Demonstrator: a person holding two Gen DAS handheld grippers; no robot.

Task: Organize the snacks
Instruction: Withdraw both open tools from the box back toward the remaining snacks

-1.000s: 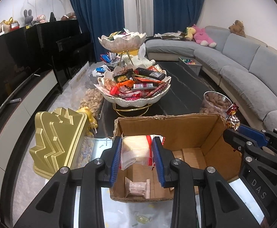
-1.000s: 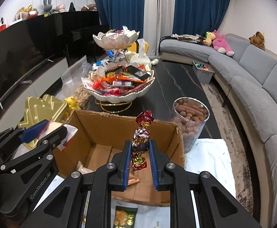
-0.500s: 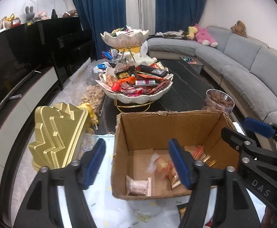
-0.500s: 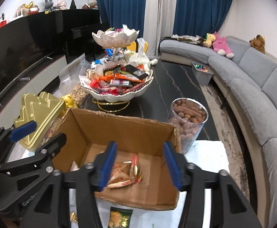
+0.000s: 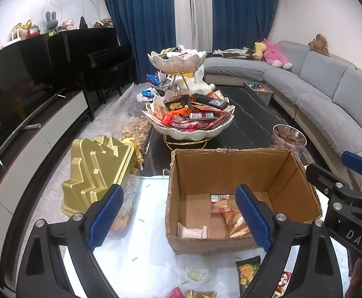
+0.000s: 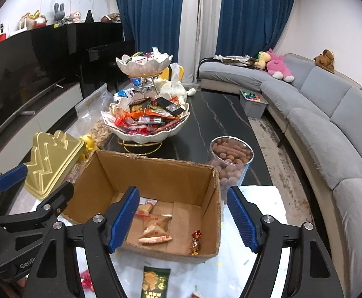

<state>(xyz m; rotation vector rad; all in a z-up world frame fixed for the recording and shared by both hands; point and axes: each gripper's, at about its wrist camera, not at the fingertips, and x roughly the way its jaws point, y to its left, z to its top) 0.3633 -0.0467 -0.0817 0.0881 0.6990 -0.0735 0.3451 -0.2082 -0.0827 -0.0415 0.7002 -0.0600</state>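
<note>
An open cardboard box (image 5: 230, 171) (image 6: 156, 173) stands on the white-covered table. On its floor lie a white packet (image 5: 192, 232), a red-and-white packet (image 5: 219, 198), orange packets (image 6: 155, 226) and a red-gold wrapped candy (image 6: 196, 242). My left gripper (image 5: 178, 188) hovers above the box's near left corner, its jaws opening with nothing between them. My right gripper (image 6: 182, 191) hangs over the box's near right part, its jaws also opening and empty. Loose snacks lie in front of the box, among them a green packet (image 5: 249, 272) (image 6: 155, 283) and a yellow candy (image 5: 196, 274).
A gold ridged tin (image 5: 96, 173) sits left of the box. Behind it stand a tiered shell bowl (image 5: 193, 134) heaped with snacks, a clear jar of nuts (image 6: 230, 159) and a bag of nuts (image 5: 137, 129). A grey sofa (image 5: 330, 94) curves along the right.
Both grippers opened wide and drew back a little. The white packet left the left gripper and the red-gold candy left the right one; both now lie in the box.
</note>
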